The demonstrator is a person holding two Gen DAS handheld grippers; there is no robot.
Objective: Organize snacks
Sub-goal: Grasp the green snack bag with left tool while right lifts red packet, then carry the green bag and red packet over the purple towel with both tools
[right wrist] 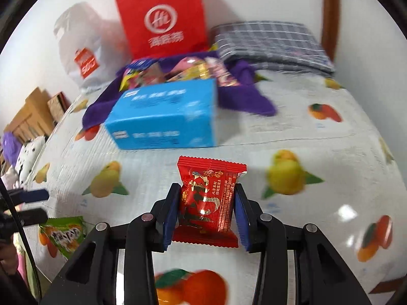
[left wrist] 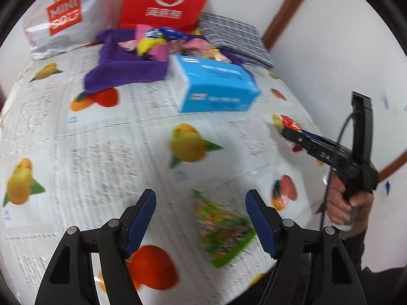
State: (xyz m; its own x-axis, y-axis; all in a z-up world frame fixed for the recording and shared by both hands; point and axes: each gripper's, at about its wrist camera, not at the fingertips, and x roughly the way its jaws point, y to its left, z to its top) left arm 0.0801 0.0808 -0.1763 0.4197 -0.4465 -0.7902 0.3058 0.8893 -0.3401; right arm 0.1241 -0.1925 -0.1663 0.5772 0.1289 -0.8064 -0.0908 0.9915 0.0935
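My right gripper (right wrist: 207, 186) is shut on a red snack packet (right wrist: 208, 200), its blue pads pressing both sides, and holds it above the fruit-print tablecloth (right wrist: 318, 139). In the left wrist view the same gripper (left wrist: 292, 133) comes in from the right with the red packet (left wrist: 290, 123) at its tip. My left gripper (left wrist: 200, 192) is open over a green snack packet (left wrist: 223, 231) that lies flat on the cloth, nearer the right finger and untouched. From the right wrist, the green packet (right wrist: 63, 233) lies just below the left gripper (right wrist: 38, 204).
A blue box (left wrist: 216, 84) (right wrist: 165, 114) lies mid-table. Behind it a purple cloth (left wrist: 122, 68) (right wrist: 244, 99) holds a pile of several snacks. A red bag (left wrist: 165, 0), a white shopping bag (left wrist: 58, 20) and a folded grey checked cloth (left wrist: 234, 38) stand against the wall.
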